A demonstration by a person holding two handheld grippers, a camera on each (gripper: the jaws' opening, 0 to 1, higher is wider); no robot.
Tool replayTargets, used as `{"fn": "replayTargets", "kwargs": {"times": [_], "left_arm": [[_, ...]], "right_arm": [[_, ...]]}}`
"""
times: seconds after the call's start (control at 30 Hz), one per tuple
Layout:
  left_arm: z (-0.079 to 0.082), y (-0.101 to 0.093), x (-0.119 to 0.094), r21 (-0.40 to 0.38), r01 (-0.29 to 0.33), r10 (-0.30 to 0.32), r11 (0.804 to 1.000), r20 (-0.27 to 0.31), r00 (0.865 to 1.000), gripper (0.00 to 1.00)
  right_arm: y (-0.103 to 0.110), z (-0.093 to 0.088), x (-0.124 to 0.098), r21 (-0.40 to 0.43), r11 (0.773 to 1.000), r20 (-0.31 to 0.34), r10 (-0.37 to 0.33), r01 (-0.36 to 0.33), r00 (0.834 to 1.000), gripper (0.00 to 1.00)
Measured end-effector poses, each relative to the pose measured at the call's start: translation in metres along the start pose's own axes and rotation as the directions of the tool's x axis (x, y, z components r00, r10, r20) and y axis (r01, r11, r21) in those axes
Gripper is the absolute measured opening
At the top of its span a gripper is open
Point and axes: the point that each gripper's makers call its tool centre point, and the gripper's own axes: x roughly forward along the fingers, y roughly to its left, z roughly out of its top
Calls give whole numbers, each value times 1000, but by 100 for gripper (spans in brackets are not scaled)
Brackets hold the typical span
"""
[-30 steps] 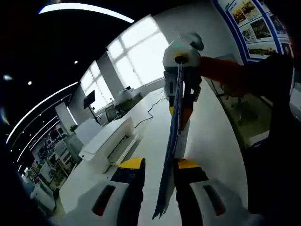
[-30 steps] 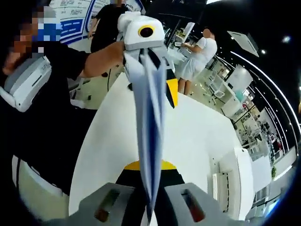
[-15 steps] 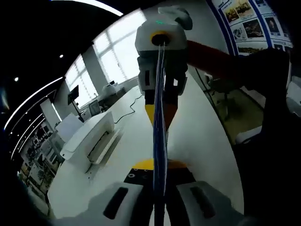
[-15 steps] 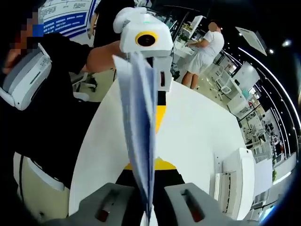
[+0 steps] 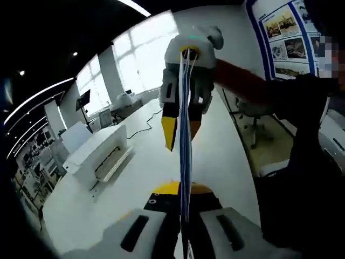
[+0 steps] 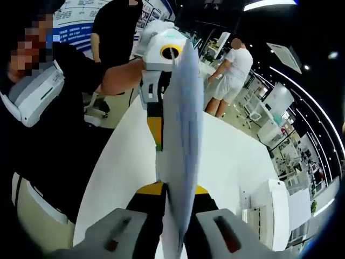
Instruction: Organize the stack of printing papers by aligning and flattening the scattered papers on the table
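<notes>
While the white surface (image 5: 226, 162) lies below, a white printer (image 5: 94, 156) stands on it to the side. Above the surface, the stack of papers (image 5: 185, 162) is held edge-on between both tongs: left tongs (image 5: 183, 237) and right tongs (image 6: 170, 237) each closed on it.

In the left gripper view, daylight floods in from large windows (image 5: 137, 59) at 11 o'clock, blown out to plain white. Curved ceiling light strips (image 5: 38, 97) at 9 o'clock glow against a dark ceiling. The white tabletop (image 5: 145, 172) is bright and evenly lit, with soft shadows. Fisheye bending curves straight lines towards the edges. In the right gripper view, the paper stack (image 6: 180, 145) at the centre is smeared by motion blur, its edges soft. A ceiling light (image 6: 269, 5) glares at 1 o'clock, and the background at 3 o'clock is dim.
</notes>
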Motion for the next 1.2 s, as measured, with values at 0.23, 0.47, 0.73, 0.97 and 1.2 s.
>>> {"fn": "replayTargets", "kwargs": {"times": [0.23, 0.47, 0.73, 0.97, 1.2], "left_arm": [[5, 2, -16, -26, -4, 7, 1000, 104, 995, 4], [6, 6, -26, -36, -12, 17, 999, 160, 987, 4], [9, 8, -33, -68, -18, 32, 998, 207, 978, 4], [8, 11, -36, -113, -9, 38, 994, 259, 965, 4], [7, 8, -38, -154, 24, 25, 988, 308, 951, 5]], "right_arm": [[-12, -24, -26, 45, 995, 97, -99, 95, 990, 21], [-16, -43, -64, 219, 970, 336, -181, 110, 924, 24], [-7, -71, -60, 328, 940, 564, -273, 92, 779, 38], [-1, -82, -48, 419, 907, 689, -341, 32, 639, 45], [9, -78, -37, 397, 918, 740, -315, -7, 594, 27]]}}
